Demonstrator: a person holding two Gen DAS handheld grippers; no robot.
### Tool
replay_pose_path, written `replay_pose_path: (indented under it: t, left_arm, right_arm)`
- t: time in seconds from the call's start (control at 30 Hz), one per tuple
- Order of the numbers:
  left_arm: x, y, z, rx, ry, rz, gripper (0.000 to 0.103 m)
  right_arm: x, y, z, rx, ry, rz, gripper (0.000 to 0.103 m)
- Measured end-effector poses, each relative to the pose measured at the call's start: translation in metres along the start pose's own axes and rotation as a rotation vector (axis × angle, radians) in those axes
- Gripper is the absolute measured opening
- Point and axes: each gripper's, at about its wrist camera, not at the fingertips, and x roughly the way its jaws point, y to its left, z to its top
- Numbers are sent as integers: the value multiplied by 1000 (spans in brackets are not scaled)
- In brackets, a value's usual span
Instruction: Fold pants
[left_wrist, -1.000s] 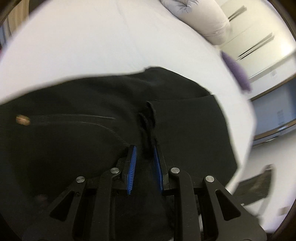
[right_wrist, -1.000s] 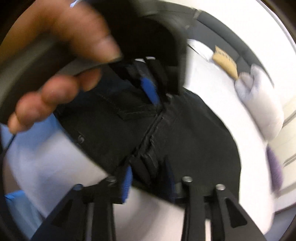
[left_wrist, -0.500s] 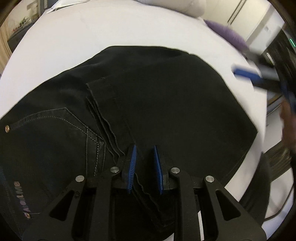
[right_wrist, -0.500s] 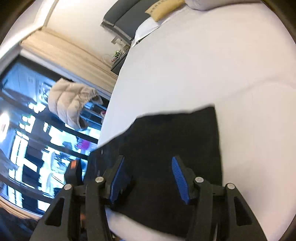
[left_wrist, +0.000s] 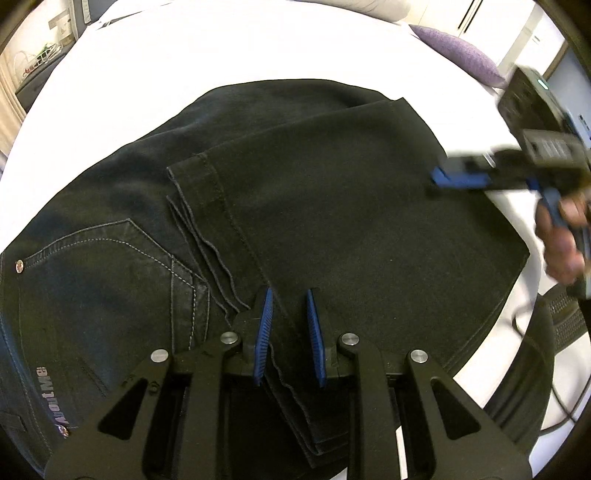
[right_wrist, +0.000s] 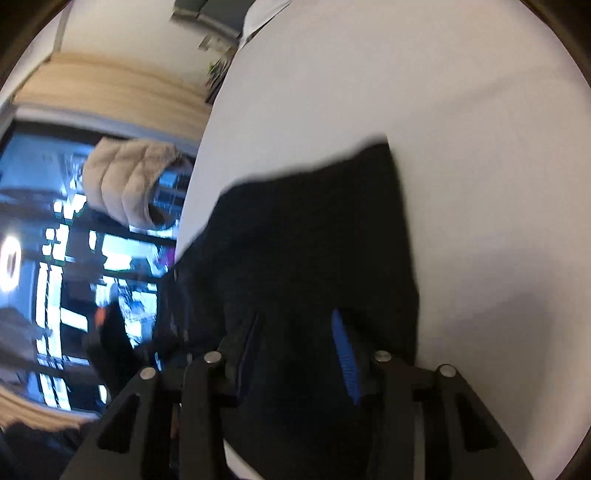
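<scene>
Black pants (left_wrist: 314, 206) lie folded on the white bed (left_wrist: 221, 48), leg ends laid over the seat with its back pocket (left_wrist: 110, 266). My left gripper (left_wrist: 289, 314) is open just above the leg hems, holding nothing. My right gripper (left_wrist: 458, 181) shows in the left wrist view, at the folded pants' right edge. In the blurred right wrist view the right gripper (right_wrist: 295, 332) is open over the pants (right_wrist: 314, 240), holding nothing.
A purple cushion (left_wrist: 458, 55) lies at the bed's far right. A dark chair (left_wrist: 535, 369) stands off the bed's right edge. In the right wrist view a beige jacket (right_wrist: 125, 184) hangs by a dark window.
Both grippers have let go of the pants. The legs now lie flat over the seat. The right gripper has swung away to the right edge of the fold and opened.
</scene>
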Motion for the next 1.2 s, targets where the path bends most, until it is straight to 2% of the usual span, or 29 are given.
replay_pose_path:
  t: [0.27,0.33,0.43,0.5,0.53,0.6,0.7,0.73,0.8,0.9,0.93,0.97,1.0,1.03,1.1,1.13,1.2]
  left_arm:
    - [-6,31,-7,-22,-9,-22,18]
    - [-7,34,-8,-24,-15,-25,18]
    - [-9,38,-12,-26,-26,-29,18]
    - [-11,39,-14,-27,-30,-30,18]
    - [-11,40,-16,-28,-33,-31,18]
    - [-11,42,-19,-31,-41,-35,18]
    - [-12,48,-25,-50,-56,-54,18]
    - [-13,50,-27,-58,-60,-64,18]
    - [-13,56,-29,-73,-65,-84,18]
    - [-22,61,-32,-86,-69,-104,18]
    - [-23,63,-33,-92,-72,-111,18]
    - [-24,64,-35,-95,-75,-118,19]
    - [-26,67,-37,-103,-76,-129,19]
    - [-31,72,-39,-121,-80,-150,19]
    - [-42,85,-51,-177,-88,-202,19]
    - [-49,92,-58,-205,-91,-219,19]
    - [-72,111,-81,-269,-123,-250,19]
  right_arm:
    - [-29,10,-82,-27,-1,-15,44]
    - [-39,12,-100,-13,-28,-19,44]
    - [-51,17,-117,-13,-19,-82,44]
    - [-51,32,-110,-30,-17,-135,44]
    - [-58,36,-110,-35,-34,-135,46]
    - [-79,45,-98,-39,-112,-72,46]
    - [-83,64,-67,-70,-180,27,53]
    - [-76,71,-56,-84,-178,45,57]
    - [-53,79,-34,-108,-147,48,58]
    - [-9,61,-9,-44,-69,53,58]
    - [6,47,-4,0,-39,33,61]
    - [24,30,-1,60,-3,-21,57]
    - [34,17,-1,104,3,-41,48]
    - [32,12,-1,124,-30,-46,39]
    - [25,16,-3,136,-59,-19,47]
    - [23,21,-5,124,-68,-27,54]
    - [21,33,-7,89,-65,-69,60]
